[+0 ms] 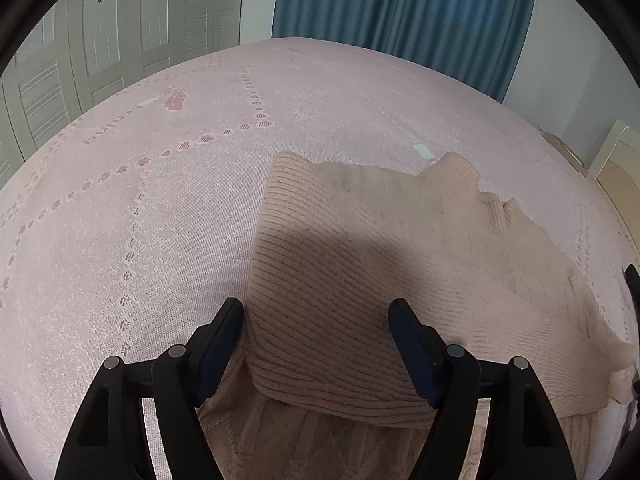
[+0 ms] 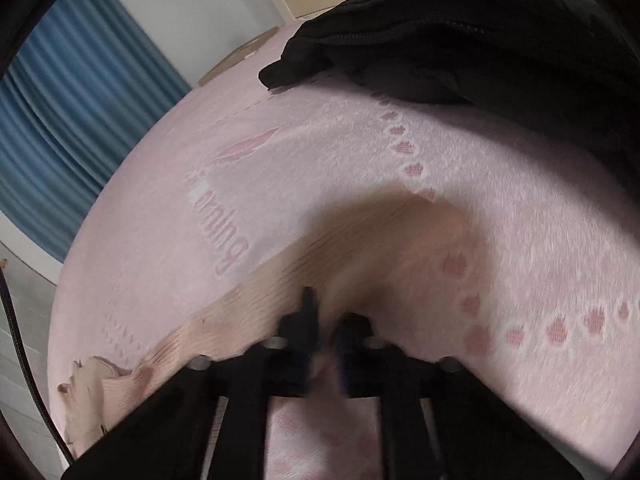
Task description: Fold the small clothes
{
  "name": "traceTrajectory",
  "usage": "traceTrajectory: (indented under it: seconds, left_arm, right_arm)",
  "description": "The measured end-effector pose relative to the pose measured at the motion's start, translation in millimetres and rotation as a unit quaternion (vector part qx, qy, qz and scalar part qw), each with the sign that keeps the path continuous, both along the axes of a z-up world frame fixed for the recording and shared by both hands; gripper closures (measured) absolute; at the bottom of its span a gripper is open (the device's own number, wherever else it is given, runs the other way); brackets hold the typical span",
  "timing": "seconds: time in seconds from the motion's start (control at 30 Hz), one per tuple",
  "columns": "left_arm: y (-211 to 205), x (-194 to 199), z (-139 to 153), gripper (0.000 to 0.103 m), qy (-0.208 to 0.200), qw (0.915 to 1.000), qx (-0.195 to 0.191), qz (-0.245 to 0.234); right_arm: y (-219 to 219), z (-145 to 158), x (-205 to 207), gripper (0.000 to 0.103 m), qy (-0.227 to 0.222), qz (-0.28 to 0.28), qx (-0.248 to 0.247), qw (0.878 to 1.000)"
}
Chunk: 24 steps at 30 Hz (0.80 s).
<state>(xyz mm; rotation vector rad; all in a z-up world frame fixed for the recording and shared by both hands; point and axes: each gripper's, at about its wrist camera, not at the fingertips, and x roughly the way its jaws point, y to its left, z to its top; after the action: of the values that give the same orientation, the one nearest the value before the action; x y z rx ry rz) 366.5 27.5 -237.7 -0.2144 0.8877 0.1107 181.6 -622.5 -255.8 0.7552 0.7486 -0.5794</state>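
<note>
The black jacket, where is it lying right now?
The black jacket shows only in the right wrist view, at the top right, on the far part of the pink bedspread, beyond the beige sweater.

One knit garment, one black jacket

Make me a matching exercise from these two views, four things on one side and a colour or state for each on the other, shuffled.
1. sweater
2. curtain
3. jacket
4. left tool

a. black, piled on the bed
b. open, fingers either side of a fold
c. beige ribbed knit
d. blue, hanging behind the bed

Pairs: 1-c, 2-d, 3-a, 4-b
</note>
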Motion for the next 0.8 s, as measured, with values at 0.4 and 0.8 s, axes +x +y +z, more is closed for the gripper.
traceTrajectory:
  seconds: [0.4,0.8]
  left_arm:
    - [19,-18,27,0.03,-0.033,0.9979,-0.052,-0.023]
    - [111,-33,31,0.03,-0.045,0.9939,-0.089,0.046]
  right_arm:
    - [101,128,8,0.097,-0.02,0.069,-0.196,0.978]
    - [406,206,90,0.097,-0.088,0.321,-0.242,0.911]
